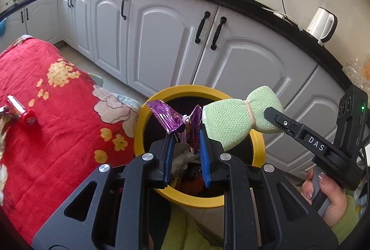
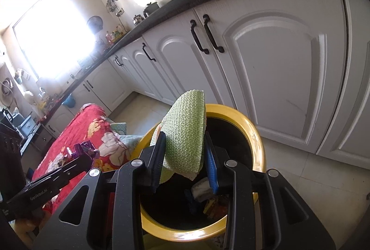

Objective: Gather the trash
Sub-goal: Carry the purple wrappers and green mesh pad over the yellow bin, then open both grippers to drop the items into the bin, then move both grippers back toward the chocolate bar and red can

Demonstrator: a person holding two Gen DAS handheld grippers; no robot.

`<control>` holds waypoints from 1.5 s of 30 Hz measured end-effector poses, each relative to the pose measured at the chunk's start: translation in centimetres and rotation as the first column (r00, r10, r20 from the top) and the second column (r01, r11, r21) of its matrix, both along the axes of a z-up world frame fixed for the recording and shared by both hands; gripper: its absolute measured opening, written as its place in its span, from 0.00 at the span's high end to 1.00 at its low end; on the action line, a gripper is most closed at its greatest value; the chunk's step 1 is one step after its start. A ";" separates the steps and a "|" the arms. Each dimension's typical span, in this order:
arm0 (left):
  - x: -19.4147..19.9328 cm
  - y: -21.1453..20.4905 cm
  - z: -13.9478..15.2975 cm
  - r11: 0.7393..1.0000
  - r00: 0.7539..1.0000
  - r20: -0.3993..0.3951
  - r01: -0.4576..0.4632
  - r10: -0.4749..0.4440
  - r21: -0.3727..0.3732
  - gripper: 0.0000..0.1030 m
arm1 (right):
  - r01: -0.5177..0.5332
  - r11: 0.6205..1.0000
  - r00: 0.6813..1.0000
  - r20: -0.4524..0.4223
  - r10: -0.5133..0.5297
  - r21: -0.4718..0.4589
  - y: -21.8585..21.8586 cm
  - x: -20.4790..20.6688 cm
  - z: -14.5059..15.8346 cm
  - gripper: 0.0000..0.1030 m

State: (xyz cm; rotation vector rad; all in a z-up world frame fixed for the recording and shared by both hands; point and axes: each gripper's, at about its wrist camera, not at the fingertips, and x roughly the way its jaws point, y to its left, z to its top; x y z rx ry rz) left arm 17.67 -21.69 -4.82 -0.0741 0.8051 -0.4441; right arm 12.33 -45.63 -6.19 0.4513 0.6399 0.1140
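My left gripper (image 1: 185, 134) is shut on a crumpled purple foil wrapper (image 1: 167, 117), holding it over the open mouth of a yellow-rimmed bin (image 1: 257, 148). My right gripper (image 2: 185, 141) is shut on a light green mesh scrubber (image 2: 185, 132) tied in the middle with a band, and holds it above the same bin (image 2: 252, 132). In the left wrist view the scrubber (image 1: 227, 119) hangs just right of the wrapper, gripped by the other tool (image 1: 275, 118). The bin holds several pieces of trash, half hidden by the fingers.
A red flowered cloth (image 1: 57, 115) covers a surface left of the bin, with a red-capped item (image 1: 20, 113) lying on it. White cabinet doors (image 1: 242, 60) under a black counter stand close behind the bin. A white kettle (image 1: 321, 24) is on the counter.
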 end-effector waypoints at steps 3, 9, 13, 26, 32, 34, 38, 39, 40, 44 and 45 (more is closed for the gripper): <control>0.3 -0.4 -0.7 1.000 1.000 -0.013 0.009 -0.009 0.001 0.86 | 0.007 1.000 1.000 -0.014 -0.007 -0.019 0.0 0.2 -0.6 0.70; 0.9 -1.1 -2.2 1.000 0.999 -0.047 0.026 -0.026 0.002 0.86 | 0.015 0.999 0.999 -0.051 -0.017 -0.034 0.1 0.6 -2.2 0.70; 1.2 -1.4 -2.8 0.999 0.998 -0.060 0.036 -0.035 0.006 0.85 | 0.015 0.998 0.998 -0.063 -0.019 -0.053 0.2 0.8 -2.7 0.70; 1.7 -2.1 -3.8 0.998 0.994 -0.088 0.059 -0.059 -0.003 0.78 | 0.050 0.998 0.994 -0.099 -0.054 -0.042 -0.4 1.0 -3.7 0.58; 1.9 -1.6 -3.6 0.999 0.995 -0.089 0.033 -0.033 -0.002 0.47 | 0.072 0.997 0.993 -0.087 -0.075 -0.041 -0.7 0.6 -3.3 0.48; 1.8 -1.2 -3.5 1.000 0.996 -0.089 0.023 -0.023 -0.003 0.41 | 0.076 0.996 0.994 -0.080 -0.080 -0.052 -0.7 0.6 -3.1 0.46; 1.7 -0.1 -3.1 1.000 0.996 -0.088 -0.004 0.002 -0.019 0.15 | 0.081 0.995 0.995 -0.060 -0.085 -0.065 -0.4 0.3 -2.4 0.37; 1.6 0.2 -2.9 1.000 0.996 -0.086 -0.012 0.010 -0.024 0.11 | 0.081 0.994 0.995 -0.055 -0.084 -0.067 -0.3 0.3 -2.2 0.36; 1.5 0.5 -2.7 1.000 0.997 -0.081 -0.021 0.019 -0.023 0.11 | 0.081 0.994 0.995 -0.050 -0.085 -0.070 -0.2 0.3 -2.0 0.34; 1.2 2.1 -1.7 0.998 0.996 -0.066 -0.066 0.064 -0.024 0.11 | 0.072 0.995 0.997 -0.024 -0.074 -0.074 0.5 0.1 -1.1 0.29; 1.2 2.5 -1.5 0.997 0.995 -0.062 -0.078 0.076 -0.025 0.11 | 0.066 0.995 0.998 -0.019 -0.067 -0.075 0.8 0.0 -0.8 0.29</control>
